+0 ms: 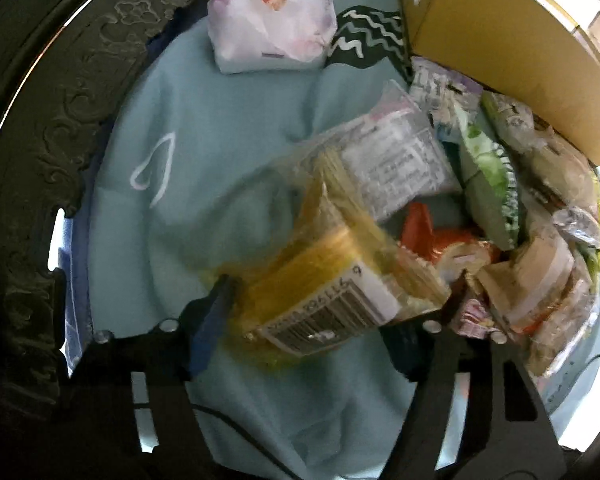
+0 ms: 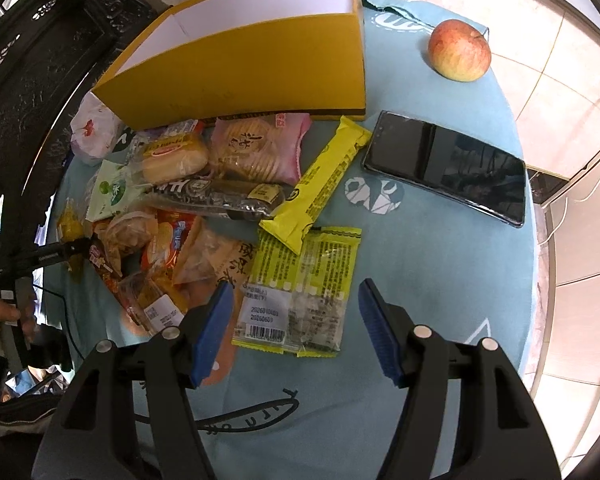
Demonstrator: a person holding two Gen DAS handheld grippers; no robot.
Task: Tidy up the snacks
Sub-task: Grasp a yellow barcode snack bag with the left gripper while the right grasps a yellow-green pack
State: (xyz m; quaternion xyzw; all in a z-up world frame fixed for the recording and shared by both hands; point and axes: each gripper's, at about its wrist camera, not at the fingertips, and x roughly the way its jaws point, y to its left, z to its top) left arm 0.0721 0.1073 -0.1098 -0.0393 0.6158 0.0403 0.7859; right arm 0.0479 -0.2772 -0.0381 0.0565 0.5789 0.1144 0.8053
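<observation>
On the tabletop point(image 2: 440, 264), one yellow box point(image 2: 240, 72) stands far behind the snack pile, one apple point(image 2: 459, 50) and one phone point(image 2: 446, 166) lie right; the left claw point(image 1: 320, 312) grips one yellow-packed snack point(image 1: 320, 292) while the right claw point(image 2: 296, 332) gapes over two twin packets point(image 2: 300, 292).

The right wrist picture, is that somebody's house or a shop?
Probably a home. A round table with a blue cartoon tablecloth holds loose snacks, an apple and a phone, with a tiled floor beside it.
</observation>
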